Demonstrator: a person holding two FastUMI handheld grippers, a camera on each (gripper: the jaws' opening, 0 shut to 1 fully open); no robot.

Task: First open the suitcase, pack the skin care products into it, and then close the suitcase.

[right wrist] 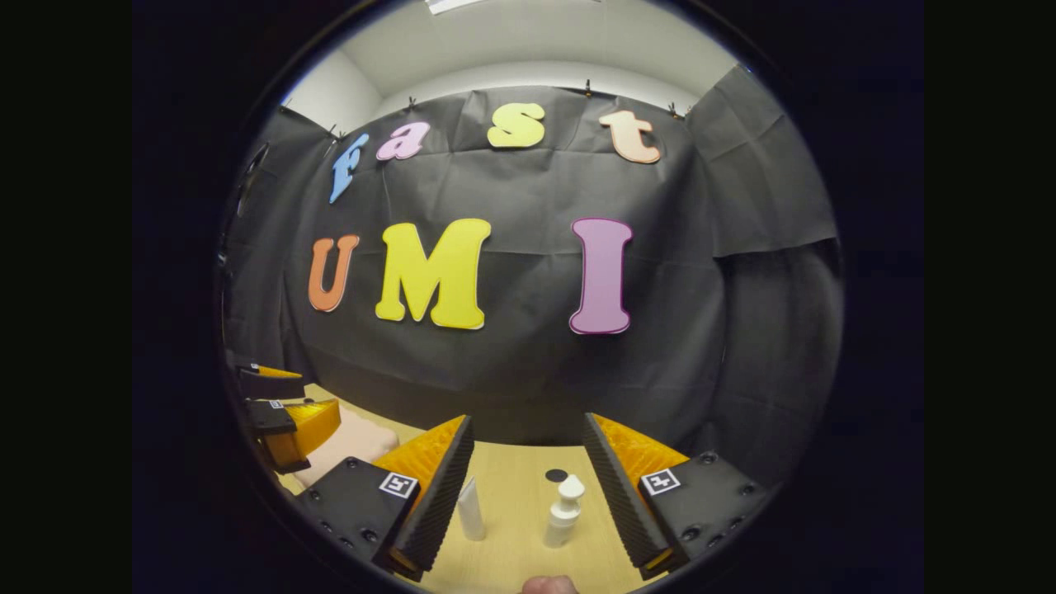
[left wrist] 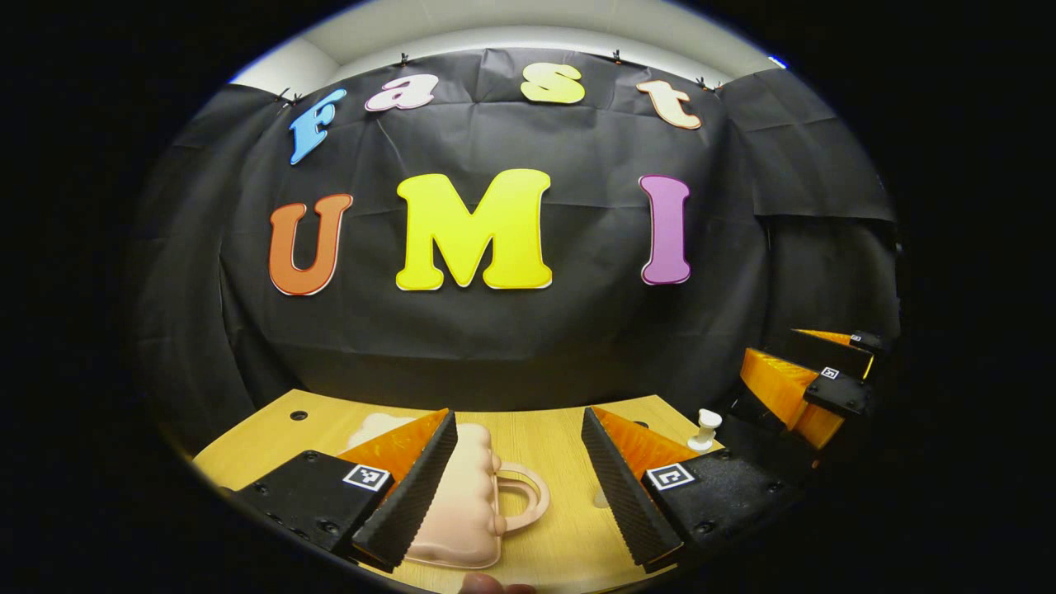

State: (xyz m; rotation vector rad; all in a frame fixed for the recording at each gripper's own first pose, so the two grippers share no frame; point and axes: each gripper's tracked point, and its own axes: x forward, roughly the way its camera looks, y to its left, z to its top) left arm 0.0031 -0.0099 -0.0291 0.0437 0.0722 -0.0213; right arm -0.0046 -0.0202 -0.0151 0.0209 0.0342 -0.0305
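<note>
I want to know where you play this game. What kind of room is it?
Probably a recording booth: black cloth wall, a wooden table with a small pink suitcase, a pump bottle and a tube.

Recording booth, black cloth wall (left wrist: 511,346), wooden table (right wrist: 511,495), white ceiling (right wrist: 536,41)

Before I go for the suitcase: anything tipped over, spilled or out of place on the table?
Nothing stands out. The pale pink plastic suitcase lies flat and closed on the wooden table. The white pump bottle stands upright; the white tube is beside it. No spill shows. The left claw and right claw are open, holding nothing.
</note>
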